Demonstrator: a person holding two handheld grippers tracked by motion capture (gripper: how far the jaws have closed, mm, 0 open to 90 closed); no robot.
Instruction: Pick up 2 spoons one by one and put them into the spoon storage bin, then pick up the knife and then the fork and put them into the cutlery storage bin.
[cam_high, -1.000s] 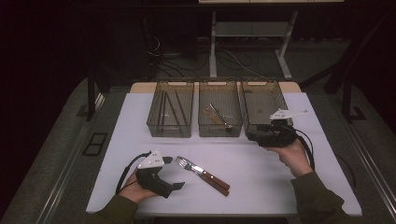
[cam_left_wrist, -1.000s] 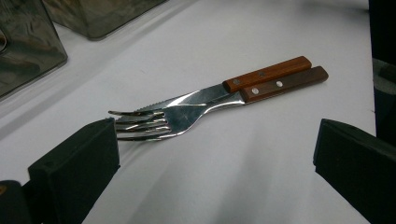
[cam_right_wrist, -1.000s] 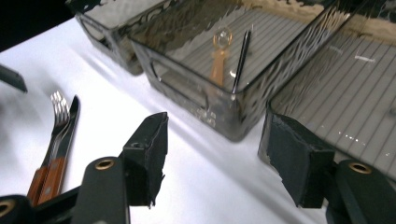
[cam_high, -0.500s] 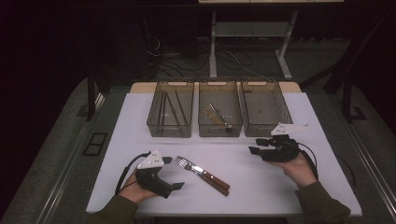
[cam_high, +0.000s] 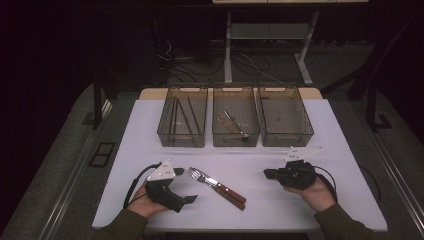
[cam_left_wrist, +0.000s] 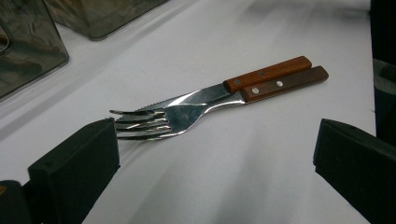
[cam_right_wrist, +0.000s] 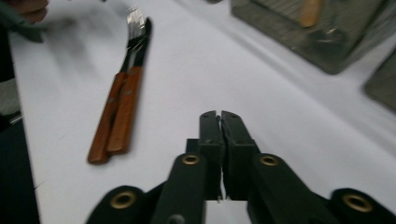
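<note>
A white tabletop (cam_high: 280, 210) fills the middle of a dark room; grey carpeted floor (cam_high: 60, 170) runs around it, and behind it stand the pale legs of another table (cam_high: 227, 45) with loose cables (cam_high: 175, 70) on the floor beside them. Along the far edge of the tabletop three clear smoky bins sit side by side, just apart from each other: the left bin (cam_high: 183, 122) holds thin dark rods, the middle bin (cam_high: 235, 122) holds a few utensils, and the right bin (cam_high: 285, 122) looks nearly bare. Near the front edge, between the two hands, a fork (cam_high: 202, 176) and a knife (cam_high: 227, 192) with brown wooden handles lie touching side by side, tips toward the left hand's side. The left claw (cam_high: 189, 199) rests low at the front left, its jaws wide apart with nothing between them; in the left gripper view the fork (cam_left_wrist: 154, 122) lies just ahead of the gap, its tines close to one jaw. The right claw (cam_high: 270, 174) is at the front right, well apart from the cutlery, pointing toward it; its jaws have just been closing and now meet together, empty, as the right gripper view (cam_right_wrist: 219, 119) shows.
</note>
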